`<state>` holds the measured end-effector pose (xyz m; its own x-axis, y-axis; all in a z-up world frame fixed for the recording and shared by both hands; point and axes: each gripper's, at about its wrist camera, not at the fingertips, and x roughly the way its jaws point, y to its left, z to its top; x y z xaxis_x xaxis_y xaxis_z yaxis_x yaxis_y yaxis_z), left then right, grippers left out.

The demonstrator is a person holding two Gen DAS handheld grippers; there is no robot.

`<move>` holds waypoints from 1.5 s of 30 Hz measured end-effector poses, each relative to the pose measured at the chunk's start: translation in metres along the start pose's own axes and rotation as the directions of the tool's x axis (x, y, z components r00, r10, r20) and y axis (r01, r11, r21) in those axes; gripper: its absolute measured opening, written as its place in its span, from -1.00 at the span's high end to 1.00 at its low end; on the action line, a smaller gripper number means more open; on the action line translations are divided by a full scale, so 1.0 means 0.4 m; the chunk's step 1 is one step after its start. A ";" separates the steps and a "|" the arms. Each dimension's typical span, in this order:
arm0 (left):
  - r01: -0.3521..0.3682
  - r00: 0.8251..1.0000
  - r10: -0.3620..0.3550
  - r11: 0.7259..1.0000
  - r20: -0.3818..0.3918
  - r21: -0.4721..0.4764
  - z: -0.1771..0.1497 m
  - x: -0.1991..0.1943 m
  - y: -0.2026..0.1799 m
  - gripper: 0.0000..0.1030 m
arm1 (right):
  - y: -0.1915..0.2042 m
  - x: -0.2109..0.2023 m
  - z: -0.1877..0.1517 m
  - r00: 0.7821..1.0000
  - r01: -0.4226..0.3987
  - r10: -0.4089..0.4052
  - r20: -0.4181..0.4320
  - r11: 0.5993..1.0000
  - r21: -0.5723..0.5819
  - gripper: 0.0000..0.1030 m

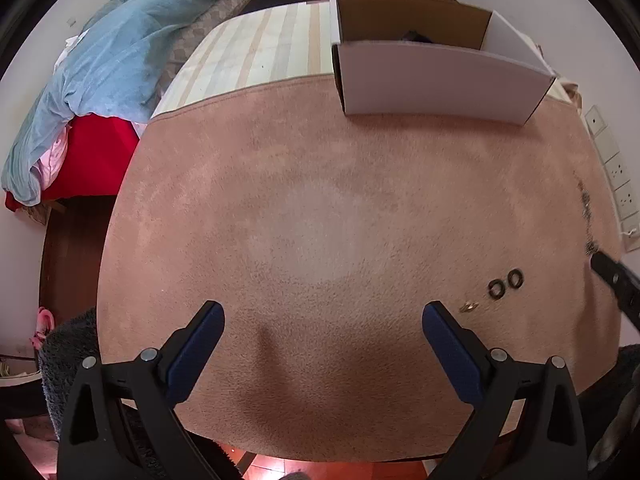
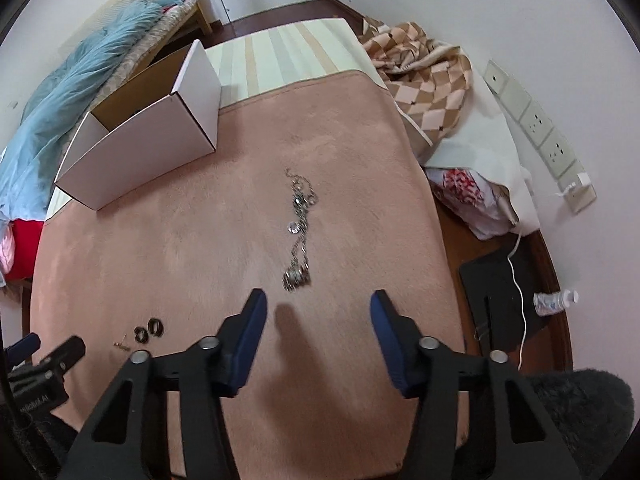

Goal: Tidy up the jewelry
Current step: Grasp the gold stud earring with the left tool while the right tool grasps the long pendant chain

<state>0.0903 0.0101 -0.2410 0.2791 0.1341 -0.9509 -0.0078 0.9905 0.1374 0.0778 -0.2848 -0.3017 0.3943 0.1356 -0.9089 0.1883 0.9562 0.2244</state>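
Note:
A silver chain necklace (image 2: 298,226) lies stretched on the pink plush cloth (image 2: 200,240), just beyond my open, empty right gripper (image 2: 318,304); it shows at the right edge in the left wrist view (image 1: 586,216). Two dark rings (image 1: 506,283) and a small gold earring (image 1: 469,306) lie right of my open, empty left gripper (image 1: 323,314); the rings (image 2: 148,331) and earring (image 2: 120,346) also show at the lower left in the right wrist view. An open white cardboard box (image 1: 432,76) stands at the cloth's far edge (image 2: 136,136), with something dark inside.
The cloth covers a table with a striped surface (image 1: 272,44) beyond it. A blue duvet (image 1: 100,64) lies on a bed at left. A checked blanket (image 2: 424,76), bags, wall sockets (image 2: 532,120) and a bottle (image 2: 554,302) are at right.

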 end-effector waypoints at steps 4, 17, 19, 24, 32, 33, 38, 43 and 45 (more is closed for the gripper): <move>-0.003 1.000 0.003 1.000 -0.009 0.005 -0.006 0.008 -0.004 -0.97 | 0.018 0.015 0.007 0.999 0.011 -0.009 0.040 0.999 -0.038 0.17; 0.073 0.997 -0.073 0.997 -0.017 0.033 -0.038 -0.001 -0.049 -0.97 | 0.040 -0.011 -0.019 0.998 -0.013 0.017 0.053 0.998 -0.069 0.77; 0.105 0.994 -0.105 0.994 -0.010 0.026 -0.039 -0.004 -0.065 -0.95 | 0.038 -0.019 -0.025 0.998 -0.017 0.020 0.054 0.998 -0.061 0.77; 0.138 0.990 -0.139 0.990 0.017 0.036 -0.038 -0.004 -0.106 -0.87 | 0.023 -0.018 -0.036 0.999 -0.014 0.015 0.047 0.999 -0.032 0.77; 0.172 0.982 -0.177 0.981 0.058 0.086 -0.040 -0.008 -0.148 -0.01 | 0.008 -0.015 -0.035 0.999 -0.011 0.011 0.044 1.000 -0.005 0.77; 0.173 0.982 -0.179 0.980 0.063 0.094 -0.037 -0.009 -0.151 0.12 | 0.006 -0.015 -0.034 0.999 -0.010 0.010 0.044 1.000 -0.002 0.77; 0.187 0.977 -0.198 0.974 0.079 0.126 -0.036 -0.016 -0.170 0.69 | -0.001 -0.013 -0.033 0.999 -0.007 0.007 0.040 1.000 0.008 0.77; 0.212 0.972 -0.223 0.969 0.076 0.130 -0.039 -0.014 -0.163 0.88 | -0.001 -0.020 -0.031 0.999 -0.013 0.013 0.047 1.000 0.011 0.77; 0.223 0.970 -0.233 0.966 0.073 0.129 -0.036 -0.009 -0.151 0.88 | 0.002 -0.029 -0.028 0.998 -0.022 0.022 0.053 1.000 0.010 0.77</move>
<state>0.0759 -0.0499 -0.2500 0.3424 -0.1031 -0.9339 0.1782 0.9830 -0.0432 0.0634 -0.2827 -0.2947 0.4458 0.1424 -0.8837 0.1886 0.9501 0.2483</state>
